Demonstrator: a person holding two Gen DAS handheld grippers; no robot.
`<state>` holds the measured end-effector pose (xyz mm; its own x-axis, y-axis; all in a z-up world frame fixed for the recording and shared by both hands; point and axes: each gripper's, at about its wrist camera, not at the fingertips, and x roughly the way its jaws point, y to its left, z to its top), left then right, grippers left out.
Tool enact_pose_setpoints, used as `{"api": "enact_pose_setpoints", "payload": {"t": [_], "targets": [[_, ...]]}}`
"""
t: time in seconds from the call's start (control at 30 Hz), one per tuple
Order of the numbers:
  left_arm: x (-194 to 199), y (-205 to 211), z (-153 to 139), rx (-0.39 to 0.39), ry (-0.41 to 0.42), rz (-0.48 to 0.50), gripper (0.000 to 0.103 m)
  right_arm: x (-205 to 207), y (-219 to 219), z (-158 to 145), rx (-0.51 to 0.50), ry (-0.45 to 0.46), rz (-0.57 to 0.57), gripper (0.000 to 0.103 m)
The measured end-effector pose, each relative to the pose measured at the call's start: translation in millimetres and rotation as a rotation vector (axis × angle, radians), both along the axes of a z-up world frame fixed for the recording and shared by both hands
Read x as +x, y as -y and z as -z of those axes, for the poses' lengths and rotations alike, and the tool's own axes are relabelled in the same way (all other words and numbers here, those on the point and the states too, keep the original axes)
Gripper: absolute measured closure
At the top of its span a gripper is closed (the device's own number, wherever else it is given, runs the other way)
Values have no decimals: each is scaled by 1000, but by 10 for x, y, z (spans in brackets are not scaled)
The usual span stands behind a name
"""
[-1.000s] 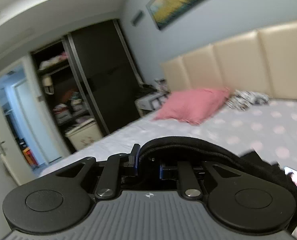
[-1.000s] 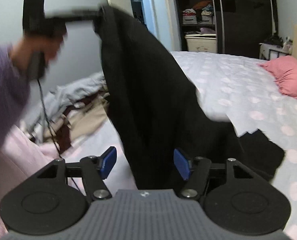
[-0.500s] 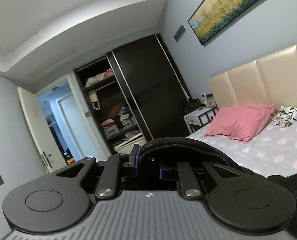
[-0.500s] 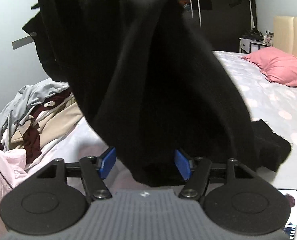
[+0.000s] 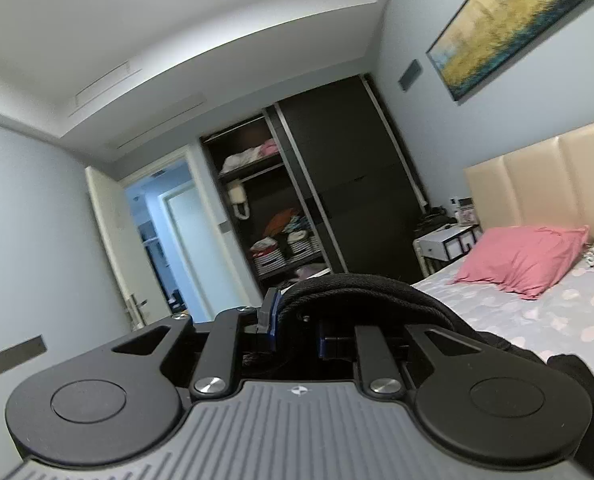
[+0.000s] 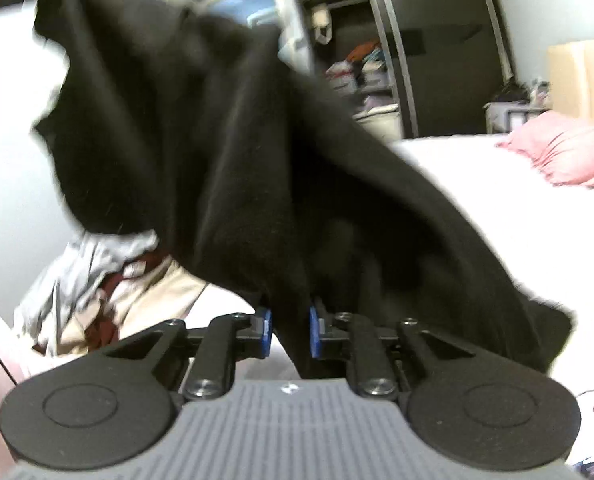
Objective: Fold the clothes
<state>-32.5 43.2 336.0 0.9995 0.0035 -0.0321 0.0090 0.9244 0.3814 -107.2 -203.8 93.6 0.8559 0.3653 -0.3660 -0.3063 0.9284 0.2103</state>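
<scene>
The black garment (image 6: 225,152), a soft matte knit with a thick ribbed hem, hangs in the air over the bed (image 6: 497,216), stretched between two tools. The left hand-held gripper (image 5: 295,330) has its blue pads nearly together on the ribbed black hem, which arches out of the jaws in a rounded, corded band and falls away to the right. The right hand-held gripper (image 6: 290,332) is closing on a lower fold of the same cloth; the fabric fills the narrow gap between its two blue pads and the pads appear to press on it. From there the cloth rises in deep, heavy folds, blurred at its upper edge.

The bed wears a pale sheet dotted with pink spots. One pink pillow (image 5: 525,260), plump and creased, lies near the padded cream headboard (image 5: 537,184), which shows three upholstered panels. At the near side of the bed sits one rumpled heap of clothes (image 6: 97,292) in grey, beige and dark red. Behind stands a dark wardrobe (image 5: 337,192), one side open on shelves of folded things. One gold and teal painting (image 5: 513,20) hangs on the wall.
</scene>
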Motion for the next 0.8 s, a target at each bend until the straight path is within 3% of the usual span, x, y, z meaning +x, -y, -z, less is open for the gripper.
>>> {"api": "enact_pose_setpoints", "payload": {"t": [0.23, 0.37, 0.5, 0.7, 0.8], "targets": [[-38, -302, 0, -42, -7, -42, 87, -15, 656, -1138, -169, 119, 51, 84], [-74, -361, 22, -59, -26, -34, 87, 258, 881, -1492, -256, 70, 33, 83], [63, -396, 258, -32, -136, -33, 87, 730, 853, -1245, -304, 1, 26, 87], [416, -557, 1024, -19, -361, -80, 87, 1613, 702, -463, -283, -154, -25, 91], [612, -628, 1437, 18, -455, -115, 87, 2057, 497, -140, -323, -193, -16, 92]]}}
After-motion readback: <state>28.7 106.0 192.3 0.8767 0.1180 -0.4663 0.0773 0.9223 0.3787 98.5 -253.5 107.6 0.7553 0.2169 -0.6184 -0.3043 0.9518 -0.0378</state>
